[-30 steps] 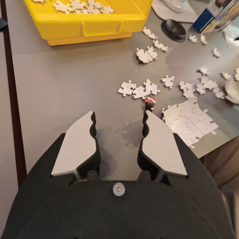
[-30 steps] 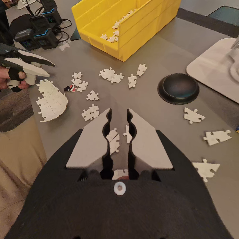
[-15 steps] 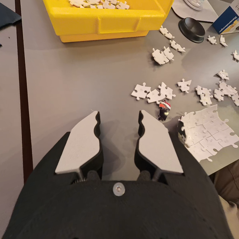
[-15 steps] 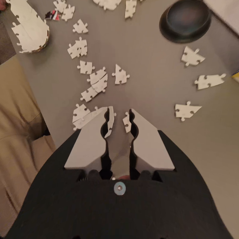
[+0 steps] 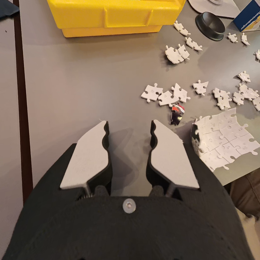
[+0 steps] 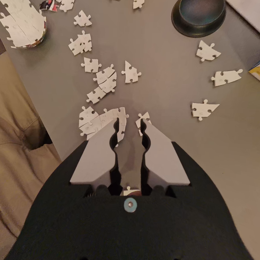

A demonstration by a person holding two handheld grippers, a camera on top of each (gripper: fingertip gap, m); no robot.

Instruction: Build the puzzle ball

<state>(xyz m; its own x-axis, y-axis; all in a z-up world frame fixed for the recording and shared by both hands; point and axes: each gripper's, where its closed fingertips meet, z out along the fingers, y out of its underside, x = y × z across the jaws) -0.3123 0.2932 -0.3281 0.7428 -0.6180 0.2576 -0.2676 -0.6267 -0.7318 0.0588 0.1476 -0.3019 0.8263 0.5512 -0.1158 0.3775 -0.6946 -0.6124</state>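
My left gripper (image 5: 129, 122) is open and empty, low over bare grey table. A curved joined section of white puzzle pieces (image 5: 225, 140) lies just right of its right finger, with one coloured piece (image 5: 176, 114) beside it. My right gripper (image 6: 129, 119) is open by a narrow gap and holds nothing. It points down at the table near the front edge. Its left finger overlaps a joined strip of white pieces (image 6: 98, 121), and a small loose piece (image 6: 143, 116) lies at its right fingertip. The curved section also shows in the right wrist view (image 6: 22, 26), at the top left.
A yellow bin (image 5: 112, 18) stands at the back. A black round stand (image 6: 198, 16) and a blue box (image 5: 247, 21) are at the far right. Several loose white pieces (image 6: 130, 74) lie scattered. The table's front edge and a person's tan trousers (image 6: 21, 140) are close by. Spacing between my two grippers at the tips: around 40 cm. From my left tips it is roughly 6 cm to the coloured piece (image 5: 176, 114); from my right, 30 cm.
My right gripper has tipped down and drawn back towards the front edge, and its gap has widened slightly. My left gripper has shifted left, away from the curved section, and stays open.
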